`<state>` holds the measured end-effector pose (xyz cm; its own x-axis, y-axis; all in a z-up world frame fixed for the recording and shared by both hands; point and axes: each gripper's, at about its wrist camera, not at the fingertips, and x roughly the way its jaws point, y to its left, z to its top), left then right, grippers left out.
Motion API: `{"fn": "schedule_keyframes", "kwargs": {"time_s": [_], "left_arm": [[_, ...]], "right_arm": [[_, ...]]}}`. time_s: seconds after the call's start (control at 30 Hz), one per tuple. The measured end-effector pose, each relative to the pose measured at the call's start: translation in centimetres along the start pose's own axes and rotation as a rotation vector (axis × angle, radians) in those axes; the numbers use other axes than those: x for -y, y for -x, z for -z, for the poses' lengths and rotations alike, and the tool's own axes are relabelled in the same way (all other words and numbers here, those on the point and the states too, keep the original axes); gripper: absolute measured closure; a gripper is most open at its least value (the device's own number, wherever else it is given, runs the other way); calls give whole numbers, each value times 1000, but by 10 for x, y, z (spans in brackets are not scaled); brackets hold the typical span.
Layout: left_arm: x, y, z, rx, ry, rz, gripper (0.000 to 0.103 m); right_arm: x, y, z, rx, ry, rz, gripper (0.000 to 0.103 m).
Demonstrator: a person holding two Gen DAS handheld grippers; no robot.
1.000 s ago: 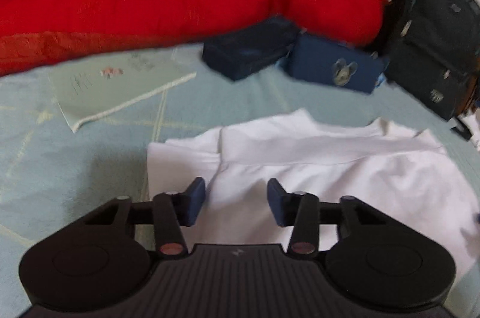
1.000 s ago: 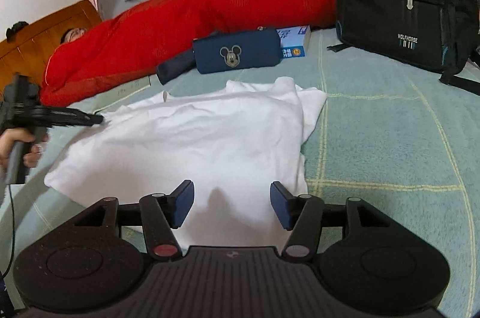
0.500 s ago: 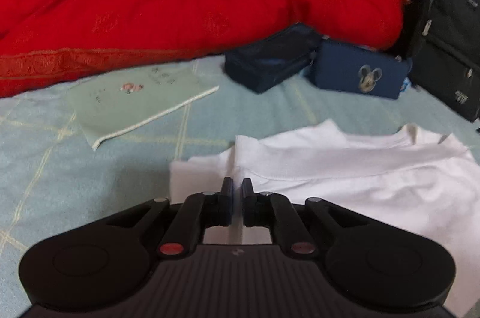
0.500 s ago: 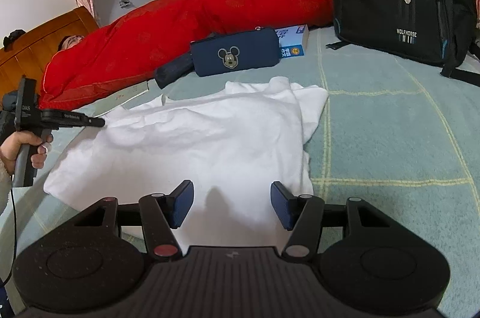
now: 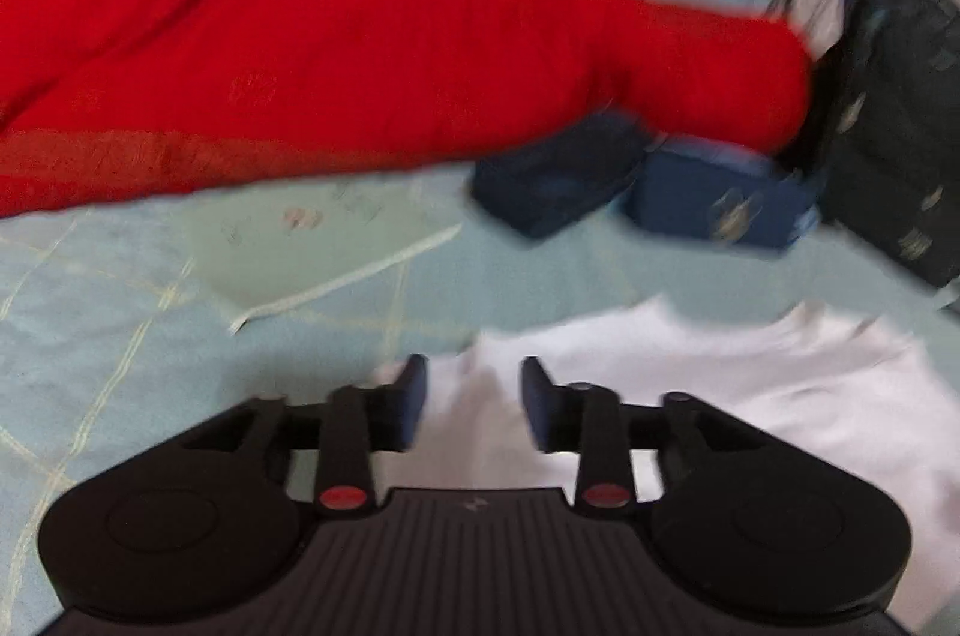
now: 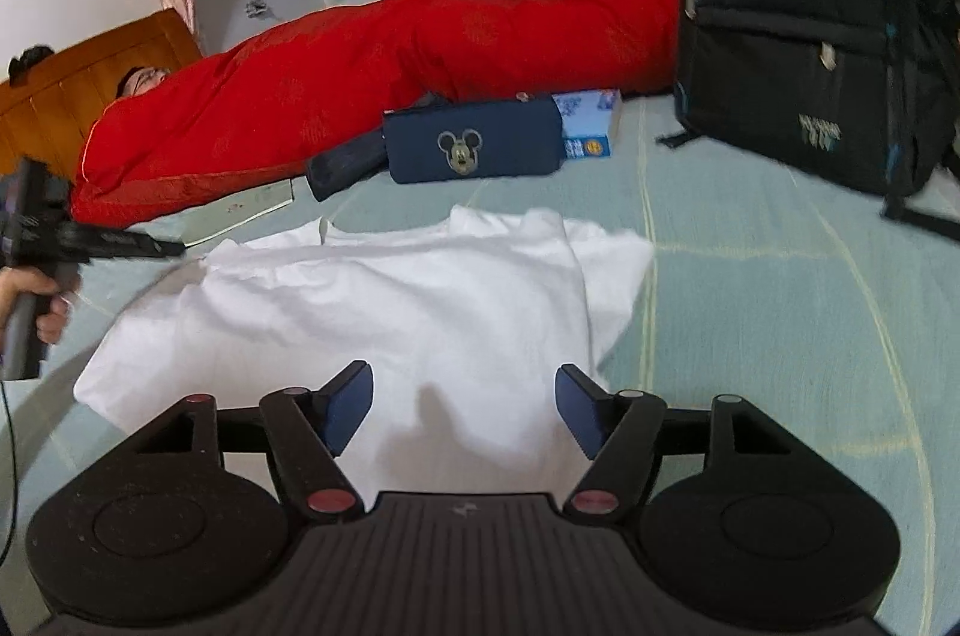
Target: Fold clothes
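- Fingers of my left gripper (image 5: 473,399) stand parted with nothing pinched; white cloth shows in the gap and just ahead of the tips, though this view is blurred.
- Fingers of my right gripper (image 6: 464,411) are spread wide and empty, and the near hem of the white shirt (image 6: 384,318) lies between and under them.
- From my right fingers the shirt spreads forward and to the left, flat on the pale green bed cover (image 6: 780,336), with one sleeve folded out ahead and to the right of the right tip.
- From my left fingers the shirt runs ahead and off to the right; only bare cover lies to the left of the left tip.
- My left hand (image 6: 36,300) grips the handle of its gripper far to the left of my right fingers, the tool held level with its tip at the shirt's far left corner.
- Beyond both sets of fingers sit a navy pouch (image 6: 474,147), a red quilt (image 6: 384,78) and, ahead and to the right, a black backpack (image 6: 804,18).
- A pale green booklet (image 5: 312,240) lies ahead and left of my left fingers, apart from the shirt.
- Open cover stretches to the right of my right fingers, up to the backpack.
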<state>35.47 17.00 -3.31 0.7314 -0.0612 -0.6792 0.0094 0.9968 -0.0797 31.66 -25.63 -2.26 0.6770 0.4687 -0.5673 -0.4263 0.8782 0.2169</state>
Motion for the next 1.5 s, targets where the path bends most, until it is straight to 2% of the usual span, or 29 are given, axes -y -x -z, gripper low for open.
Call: {"fn": "schedule_keyframes", "kwargs": {"time_s": [0.07,0.2,0.23,0.37,0.43,0.5,0.6,0.67,0.73,0.87,0.93,1.0,1.07,1.17,1.3,1.37,1.5], "left_arm": [[10,5,4,-12,-38,58,52],[29,15,11,-37,-113,174,50],[30,11,16,-62,-113,169,50],[19,27,22,-67,-99,142,49],[14,36,24,-69,-92,128,50],[9,44,27,-72,-85,114,50],[1,57,31,-75,-74,94,47],[21,73,33,-69,-226,65,44],[41,88,36,-59,-384,31,36],[82,119,60,-17,-790,-67,29],[96,126,77,-13,-947,-91,24],[109,127,97,-20,-1061,-95,24],[121,118,117,-18,-1125,-111,24],[133,102,139,-29,-1167,-133,24],[140,88,152,25,-1209,-196,24],[144,82,150,49,-1209,-224,24],[160,66,145,86,-1227,-253,25]], "right_arm": [[-7,-14,-12,-12,32,-12,31],[-19,-53,-31,-51,83,-36,30],[-20,-65,-34,-68,88,-38,31],[-1,-89,-26,-122,72,30,33],[15,-77,-24,-101,34,13,32],[22,-60,-23,-95,22,53,30],[21,-30,-22,-75,82,93,26],[14,-11,-24,-62,143,131,25],[5,8,-27,-47,230,184,20],[-18,44,-31,-19,436,303,8],[-32,52,-24,-37,560,349,3],[-47,48,-9,-81,654,339,2],[-63,40,12,-131,726,306,2],[-87,20,45,-191,847,260,2],[-112,-6,82,-207,1121,363,2],[-121,-15,85,-193,1179,376,2],[-138,-35,72,-156,1195,351,3]]}}
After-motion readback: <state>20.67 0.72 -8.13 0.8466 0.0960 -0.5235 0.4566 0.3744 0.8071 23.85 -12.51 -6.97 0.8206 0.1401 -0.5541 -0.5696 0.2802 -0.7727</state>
